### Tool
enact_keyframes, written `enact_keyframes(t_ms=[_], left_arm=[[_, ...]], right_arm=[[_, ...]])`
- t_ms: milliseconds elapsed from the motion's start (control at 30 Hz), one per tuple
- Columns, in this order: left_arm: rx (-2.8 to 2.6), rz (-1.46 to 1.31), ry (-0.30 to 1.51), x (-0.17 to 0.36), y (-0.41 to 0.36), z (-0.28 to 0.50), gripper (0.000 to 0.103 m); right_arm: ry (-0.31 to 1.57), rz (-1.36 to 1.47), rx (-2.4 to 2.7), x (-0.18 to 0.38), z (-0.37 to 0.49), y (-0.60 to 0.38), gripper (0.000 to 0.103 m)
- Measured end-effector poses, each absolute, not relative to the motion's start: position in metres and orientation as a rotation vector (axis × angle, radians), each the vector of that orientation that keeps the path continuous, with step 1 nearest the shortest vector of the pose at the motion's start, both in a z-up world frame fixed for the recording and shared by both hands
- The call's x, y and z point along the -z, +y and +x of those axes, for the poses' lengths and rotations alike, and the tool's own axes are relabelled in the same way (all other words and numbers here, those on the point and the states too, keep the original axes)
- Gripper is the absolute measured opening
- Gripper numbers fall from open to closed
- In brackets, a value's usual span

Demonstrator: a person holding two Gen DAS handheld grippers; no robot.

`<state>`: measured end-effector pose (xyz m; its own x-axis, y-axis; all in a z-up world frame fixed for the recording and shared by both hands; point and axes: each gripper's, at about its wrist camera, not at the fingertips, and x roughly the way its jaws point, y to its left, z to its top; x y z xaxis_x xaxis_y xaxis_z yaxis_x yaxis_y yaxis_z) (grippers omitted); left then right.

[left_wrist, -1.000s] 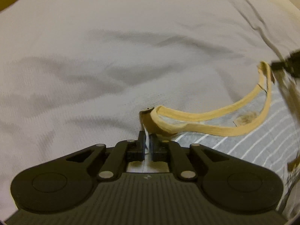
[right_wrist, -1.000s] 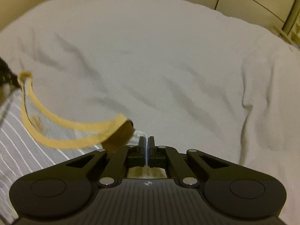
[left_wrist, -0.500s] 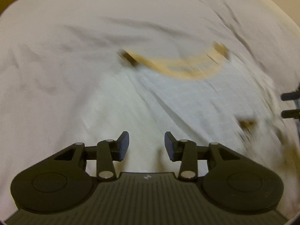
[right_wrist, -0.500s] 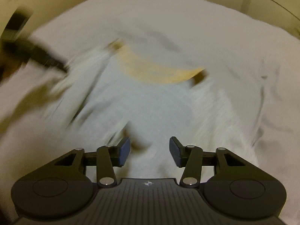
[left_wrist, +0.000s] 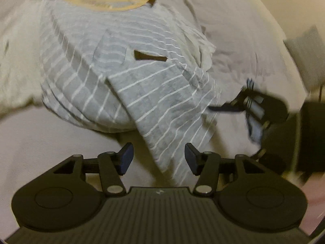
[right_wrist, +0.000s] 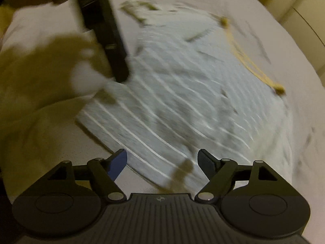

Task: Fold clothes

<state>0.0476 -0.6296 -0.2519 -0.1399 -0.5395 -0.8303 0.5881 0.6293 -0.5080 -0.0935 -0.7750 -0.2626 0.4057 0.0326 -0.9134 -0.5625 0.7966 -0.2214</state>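
A grey shirt with thin white stripes (left_wrist: 130, 77) lies on the bed, its yellow neckband (left_wrist: 101, 2) at the far end. A sleeve or flap (left_wrist: 168, 118) folds over toward me. My left gripper (left_wrist: 158, 159) hangs open just above the near tip of that flap, holding nothing. In the right wrist view the same shirt (right_wrist: 193, 101) lies blurred, its yellow neckband (right_wrist: 254, 67) at the right. My right gripper (right_wrist: 162, 162) is open over the shirt's near edge. The other gripper shows as a dark shape at the right (left_wrist: 258, 105) and as a dark bar (right_wrist: 105, 32).
A pale bedsheet (left_wrist: 50, 142) covers the bed all around the shirt, with wrinkles at the far right (left_wrist: 233, 46). A pale pillow (left_wrist: 304, 48) sits at the right edge. A beige wall or headboard (right_wrist: 294, 4) rises beyond the bed.
Both grippers were shut on the yellow neckband a second ago; they let go, opened, and drew back toward the shirt's near end. The shirt now lies flat on the bed.
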Motion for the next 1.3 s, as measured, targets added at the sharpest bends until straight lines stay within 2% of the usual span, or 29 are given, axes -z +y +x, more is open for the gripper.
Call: enact_keyframes(t_ms=[33,67,100,133,167,433,567,700,900,1067,1100,1133,1167,1200,1233,1300], left_arm=[[0.958,0.015,1.439,0.258,-0.631,0.049,0.046],[0.940,-0.004,1.462,0.263,-0.632,0.050,0.031],[0.928,-0.002,1.462,0.265,-0.634,0.050,0.020],[0.937,-0.004,1.454,0.262,-0.634,0.049,0.000],[0.951,-0.006,1.439,0.257,-0.634,0.048,0.000],[1.090,-0.008,1.300,0.186,-0.603,0.011,0.000],[1.089,-0.013,1.295,0.177,-0.578,-0.001,0.000],[1.015,0.005,1.286,0.182,-0.544,-0.002,0.002],[0.945,-0.004,1.277,0.178,-0.484,0.000,0.021],[0.941,0.033,1.287,0.182,-0.457,-0.006,0.029],[0.944,0.036,1.290,0.184,-0.456,-0.008,0.029],[0.950,0.044,1.288,0.185,-0.456,-0.010,0.032],[0.960,0.052,1.288,0.187,-0.459,-0.012,0.036],[0.973,0.065,1.284,0.189,-0.463,-0.015,0.039],[0.987,0.084,1.276,0.190,-0.470,-0.019,0.050],[1.022,0.128,1.267,0.197,-0.488,-0.027,0.066]], right_arm=[[1.099,-0.580,-0.419,0.272,-0.091,-0.770,0.067],[1.103,-0.595,-0.437,0.279,-0.090,-0.767,0.046],[1.116,-0.581,-0.453,0.280,-0.089,-0.768,0.034],[1.125,-0.567,-0.455,0.276,-0.090,-0.768,0.008],[1.124,-0.558,-0.446,0.271,-0.093,-0.769,0.000],[1.155,-0.051,-0.377,0.198,-0.126,-0.787,0.001],[1.151,0.196,-0.375,0.175,-0.143,-0.772,0.001],[1.157,0.299,-0.403,0.169,-0.159,-0.737,0.001],[1.121,0.420,-0.571,0.153,-0.170,-0.683,0.002],[1.107,0.251,-0.415,0.159,-0.165,-0.662,0.002],[1.099,0.236,-0.346,0.162,-0.164,-0.667,0.007],[1.093,0.225,-0.263,0.166,-0.164,-0.676,0.020],[1.097,0.219,-0.182,0.172,-0.164,-0.689,0.029],[1.102,0.225,-0.111,0.177,-0.166,-0.705,0.030],[1.103,0.241,-0.046,0.183,-0.169,-0.723,0.031],[1.101,0.256,0.070,0.194,-0.174,-0.758,0.041]])
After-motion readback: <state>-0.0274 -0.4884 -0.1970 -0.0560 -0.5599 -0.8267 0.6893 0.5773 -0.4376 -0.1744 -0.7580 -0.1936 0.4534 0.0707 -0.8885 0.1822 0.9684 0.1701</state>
